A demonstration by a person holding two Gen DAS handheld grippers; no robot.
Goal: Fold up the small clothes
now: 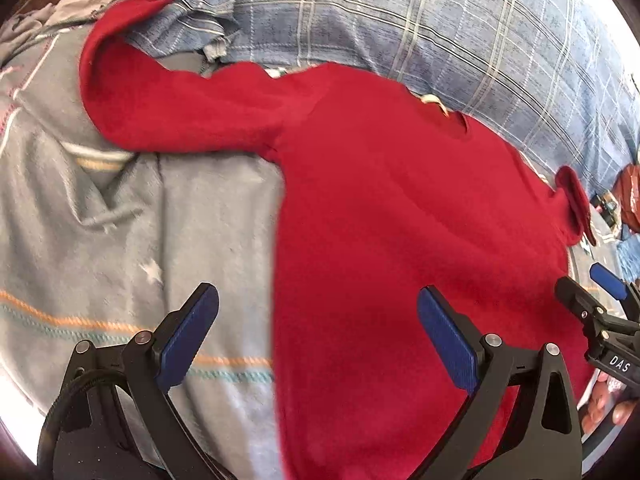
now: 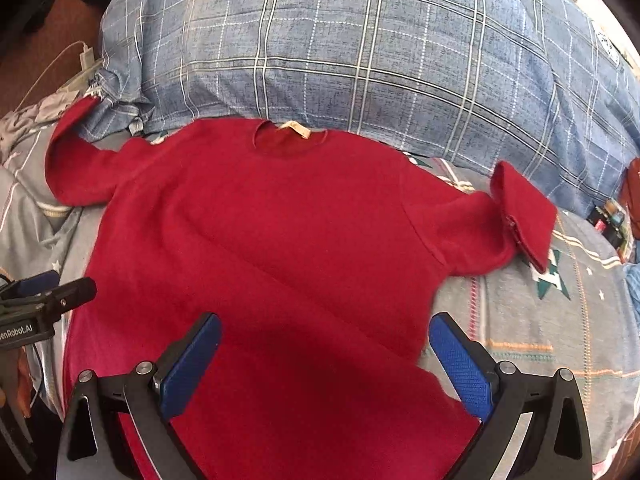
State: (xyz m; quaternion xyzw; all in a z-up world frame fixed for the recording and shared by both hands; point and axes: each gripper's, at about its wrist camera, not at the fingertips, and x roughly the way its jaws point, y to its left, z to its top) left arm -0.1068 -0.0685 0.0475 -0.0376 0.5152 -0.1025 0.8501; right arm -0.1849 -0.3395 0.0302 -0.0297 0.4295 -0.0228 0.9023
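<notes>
Ahead of both jaws — red long-sleeved knit sweater (image 2: 280,232), flat on the bed, collar farthest away. Right gripper (image 2: 324,364) over its hem, left gripper (image 1: 316,336) straddling its side edge — both gape wide, empty.

Sweater (image 2: 280,232) flat on blanket (image 2: 540,320), pillow (image 2: 360,48) behind.

Red sweater (image 2: 280,220) on grey.
Blue plaid quilt (image 2: 360,60) with white lines; grey sheet (image 1: 120,220) striped orange and teal; blue pads (image 2: 460,364).
</notes>
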